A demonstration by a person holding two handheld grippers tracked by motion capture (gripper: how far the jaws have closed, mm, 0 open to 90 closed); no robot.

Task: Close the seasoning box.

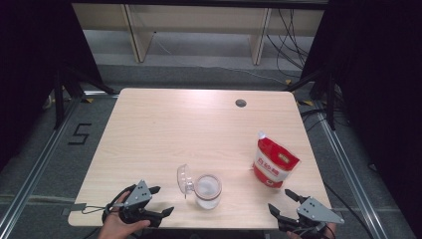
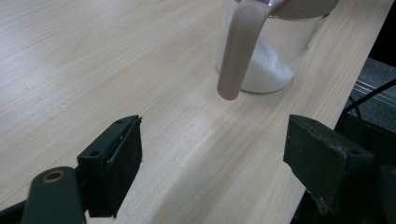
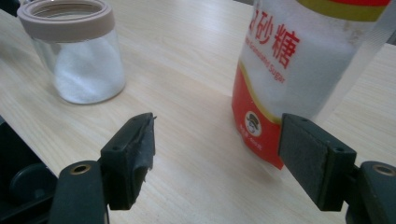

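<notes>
Tongs, left: your left tongs point(image 1: 158, 200) sit at the near left edge of the tabletop point(image 1: 164, 129), jaws spread wide with nothing between them, aimed at the jar.
Tongs, right: your right tongs point(image 1: 281, 200) sit at the near right corner, jaws wide and empty, aimed at the foot of the sugar pouch.
Sugar pouch: the red and white pouch of granulated sugar point(image 1: 272, 163) stands upright near the right edge, well apart from the jar, its top corner cut to a spout.
Pouch handling: you should expect it to be soft and fairly heavy at the bottom; the film looks slick, and the walls will likely buckle under a hard pinch. Your best hold is probably across the upper body below the spout, where the film is flatter, so the weight hangs under the jaws.
Glass jar: the clear jar point(image 1: 207, 191) stands near the middle of the near edge, partly filled with white grains, its mouth open.
Jar lid: the clear hinged lid point(image 1: 185, 179) is flipped up on the jar's left side.
Jar handling: you should treat it as rigid, smooth and breakable; it could slide or tip if knocked. Steady it at the brownish collar point(image 3: 66, 17) rather than the bare glass.
Tabletop: pale wood grain, flat, with a cable hole point(image 1: 241, 103) near the far edge.
Room: grey floor, metal rails either side, dark curtains, loose cables at the far right.
</notes>
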